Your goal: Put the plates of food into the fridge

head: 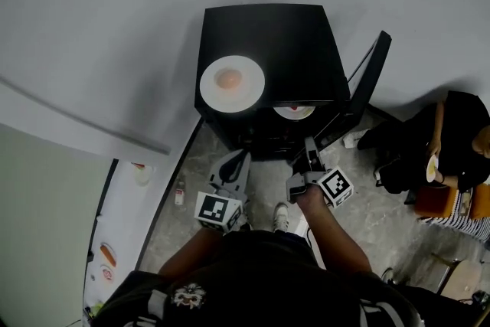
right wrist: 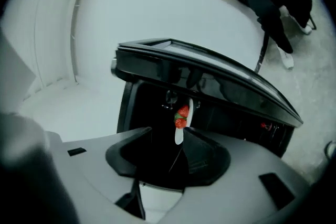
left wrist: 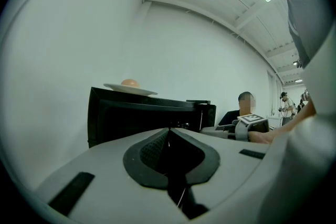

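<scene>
You wore a black top [head: 253,272] with a small white print [head: 187,295] on it, behind both grippers. Between their rear ends showed one pale shoe [head: 282,217]. Your left gripper [head: 240,157] had a light grey shell, dark textured pads [left wrist: 144,152] at its tips and, at its rear, a cube [head: 217,210] of black-and-white square markers. Your right gripper [head: 309,143] matched it, with its own marker cube [head: 335,186] at the hand end and black slots [right wrist: 76,151] set in the shell.

1 small black box-shaped fridge [head: 291,42]: upright on the floor, door [head: 369,80] swung open.
1 white round plate of pale orange food [head: 210,85]: flat on the fridge top, near its front edge.
1 white round plate of red food [head: 307,113]: inside the open fridge.
</scene>
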Demonstrator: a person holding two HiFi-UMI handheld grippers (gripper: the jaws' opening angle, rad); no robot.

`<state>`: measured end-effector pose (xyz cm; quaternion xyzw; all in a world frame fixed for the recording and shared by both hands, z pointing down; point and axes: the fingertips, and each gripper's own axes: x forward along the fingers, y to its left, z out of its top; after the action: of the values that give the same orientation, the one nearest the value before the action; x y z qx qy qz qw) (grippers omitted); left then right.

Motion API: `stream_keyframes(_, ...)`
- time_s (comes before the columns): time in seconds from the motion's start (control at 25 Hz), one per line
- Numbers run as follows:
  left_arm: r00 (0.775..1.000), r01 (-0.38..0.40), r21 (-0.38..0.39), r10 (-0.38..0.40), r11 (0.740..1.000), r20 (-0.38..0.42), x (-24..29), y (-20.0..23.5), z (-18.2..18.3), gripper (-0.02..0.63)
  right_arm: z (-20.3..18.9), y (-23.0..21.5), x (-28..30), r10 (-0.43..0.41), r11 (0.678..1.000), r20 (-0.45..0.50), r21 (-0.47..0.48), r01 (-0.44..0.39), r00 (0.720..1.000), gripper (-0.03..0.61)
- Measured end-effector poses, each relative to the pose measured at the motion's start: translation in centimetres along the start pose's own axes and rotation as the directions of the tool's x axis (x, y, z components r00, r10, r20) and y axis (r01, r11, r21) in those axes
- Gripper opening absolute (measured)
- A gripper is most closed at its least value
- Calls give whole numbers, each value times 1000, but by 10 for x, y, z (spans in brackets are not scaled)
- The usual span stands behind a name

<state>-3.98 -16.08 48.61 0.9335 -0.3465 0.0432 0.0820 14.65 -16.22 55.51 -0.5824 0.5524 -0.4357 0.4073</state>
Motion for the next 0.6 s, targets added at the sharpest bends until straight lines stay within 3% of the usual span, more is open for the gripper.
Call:
stream_keyframes(0.12,1000,14,8,-14,1000,24,0,-6,7,23,3,30,-16,76,988,-23,-131,-79,997,173)
stream_keyframes(0.24,999,23,13,-23,1000,34,1,-10,13,23,4,63,-24,175,942,-64,-279,-186,982,173)
stream_keyframes(0.32,999,24,16,-24,1000,35,1,-13,17,23,1,82,-27,218,876,-107,-416,-243,970,167)
stream_keyframes(0.44,999,27,23,-28,999,35,-1,-18,24,23,-6,102,-35,232,745,-163,-604,-283,959,133)
stream_keyframes(0.6,998,28,31,-29,999,48,-4,-18,29,23,-19,119,-44,228,576,-205,-760,-301,952,43)
